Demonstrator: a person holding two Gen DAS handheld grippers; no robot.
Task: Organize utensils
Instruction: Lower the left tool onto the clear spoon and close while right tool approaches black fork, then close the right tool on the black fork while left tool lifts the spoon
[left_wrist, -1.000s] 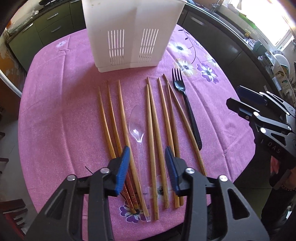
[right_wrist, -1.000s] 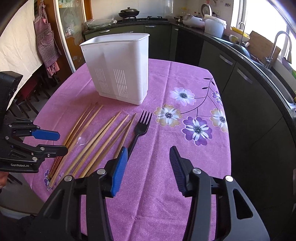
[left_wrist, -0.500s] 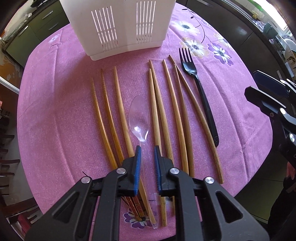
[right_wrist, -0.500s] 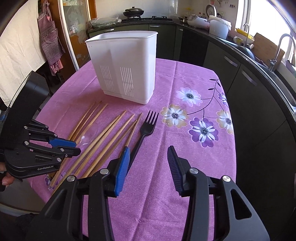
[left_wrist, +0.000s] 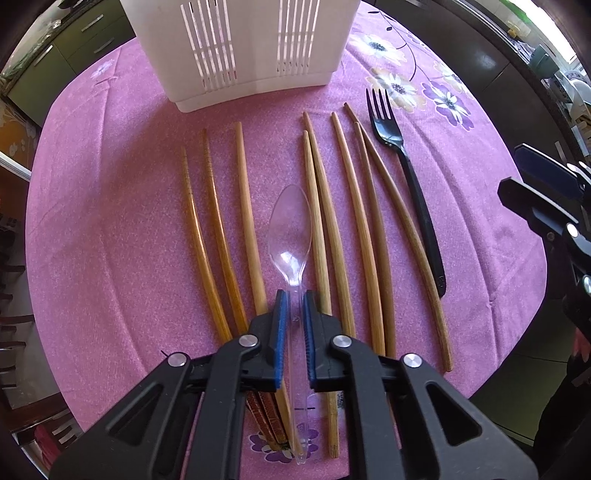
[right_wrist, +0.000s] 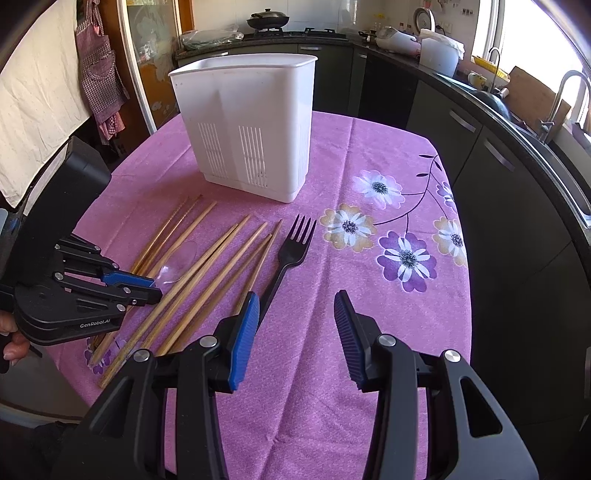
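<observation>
With the left gripper apparently pinching the clear spoon by its handle, we lift straight up, clear of the chopsticks, right gripper wide and idle.

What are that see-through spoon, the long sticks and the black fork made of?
Spoon: likely clear glossy plastic; the cloth shows through it. Sticks: wood or bamboo, with visible grain. Fork: probably black plastic with a slight sheen.
</observation>
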